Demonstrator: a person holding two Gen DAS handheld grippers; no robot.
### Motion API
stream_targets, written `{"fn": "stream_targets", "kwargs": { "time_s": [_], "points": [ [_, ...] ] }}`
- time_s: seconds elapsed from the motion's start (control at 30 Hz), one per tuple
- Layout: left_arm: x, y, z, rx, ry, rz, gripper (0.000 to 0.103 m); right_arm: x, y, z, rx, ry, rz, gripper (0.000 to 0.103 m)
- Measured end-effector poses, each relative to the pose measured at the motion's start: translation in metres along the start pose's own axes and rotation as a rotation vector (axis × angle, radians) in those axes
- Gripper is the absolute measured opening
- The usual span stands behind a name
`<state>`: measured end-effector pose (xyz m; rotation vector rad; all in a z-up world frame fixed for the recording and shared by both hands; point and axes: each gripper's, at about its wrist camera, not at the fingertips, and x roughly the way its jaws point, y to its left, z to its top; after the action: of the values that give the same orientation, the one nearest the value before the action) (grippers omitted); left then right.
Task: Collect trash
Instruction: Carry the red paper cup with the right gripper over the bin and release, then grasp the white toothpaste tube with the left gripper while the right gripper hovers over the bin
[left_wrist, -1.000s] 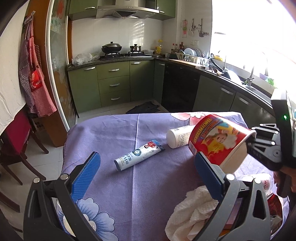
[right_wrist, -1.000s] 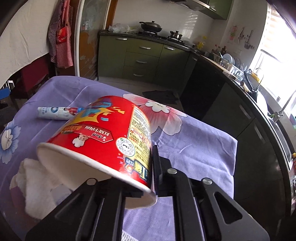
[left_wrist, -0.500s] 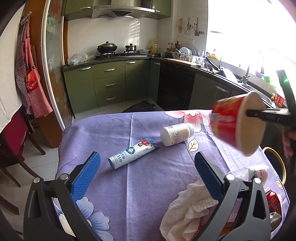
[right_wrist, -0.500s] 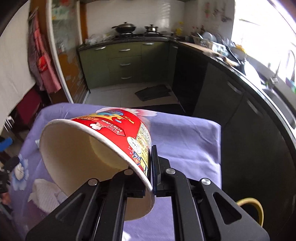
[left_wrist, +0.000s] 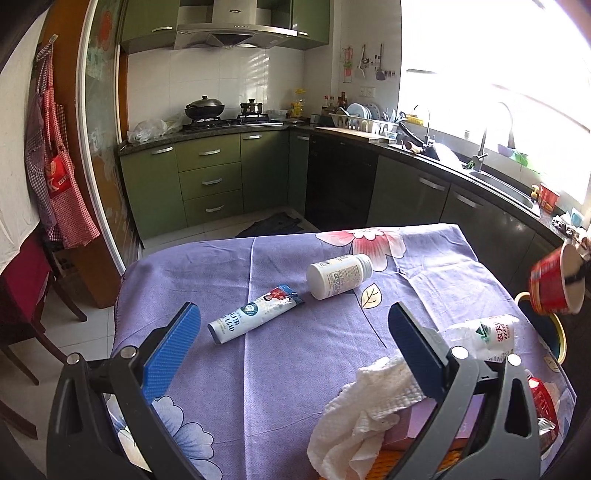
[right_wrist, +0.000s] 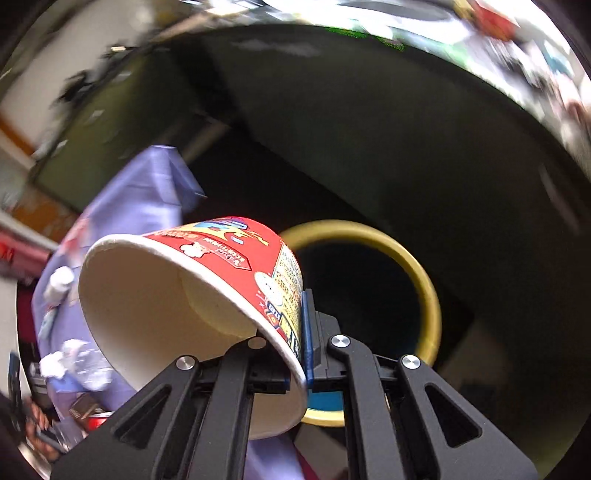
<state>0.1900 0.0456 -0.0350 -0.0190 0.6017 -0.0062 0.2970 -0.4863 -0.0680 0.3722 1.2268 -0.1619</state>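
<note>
My right gripper is shut on the rim wall of a red paper noodle cup, which tilts with its white inside facing me. Below it stands a dark bin with a yellow rim, off the table's edge. The left wrist view shows the same cup in the air at the far right, above that yellow rim. My left gripper hangs open over the purple tablecloth. A white tube, a white pill bottle, a crushed plastic bottle and crumpled white paper lie on the cloth.
A crushed red can and a pink packet lie at the table's near right corner. Green kitchen cabinets and a dark counter with a sink ring the far side. A red chair stands left of the table.
The right gripper has swung the cup off the table to the right and rolled to point down over the yellow-rimmed bin. The left gripper has stayed put.
</note>
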Motion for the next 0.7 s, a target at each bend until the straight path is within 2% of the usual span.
{"fn": "stream_targets", "kwargs": {
  "time_s": [0.13,0.33,0.4,0.43,0.47,0.5,0.7],
  "points": [
    [0.002,-0.005,-0.001,0.015,0.0,-0.002,0.097,0.042,-0.037,0.005,0.05,0.102,-0.048,0.006],
    [0.005,-0.011,-0.003,0.037,0.004,-0.016,0.097,0.083,-0.044,0.018,0.073,0.192,-0.086,0.006],
    [0.006,-0.011,-0.004,0.042,0.007,-0.021,0.097,0.091,-0.048,0.023,0.093,0.21,-0.082,0.008],
    [0.006,-0.011,-0.004,0.044,0.007,-0.024,0.097,0.094,-0.052,0.023,0.104,0.221,-0.075,0.013],
    [0.006,-0.012,-0.005,0.046,0.008,-0.026,0.097,0.095,-0.055,0.025,0.125,0.222,-0.071,0.024],
    [0.006,-0.012,-0.004,0.046,0.009,-0.031,0.097,0.094,-0.057,0.028,0.134,0.213,-0.082,0.029],
    [-0.002,-0.014,-0.002,0.048,-0.002,-0.047,0.097,0.067,-0.056,0.002,0.106,0.145,-0.063,0.035]
  ]
}}
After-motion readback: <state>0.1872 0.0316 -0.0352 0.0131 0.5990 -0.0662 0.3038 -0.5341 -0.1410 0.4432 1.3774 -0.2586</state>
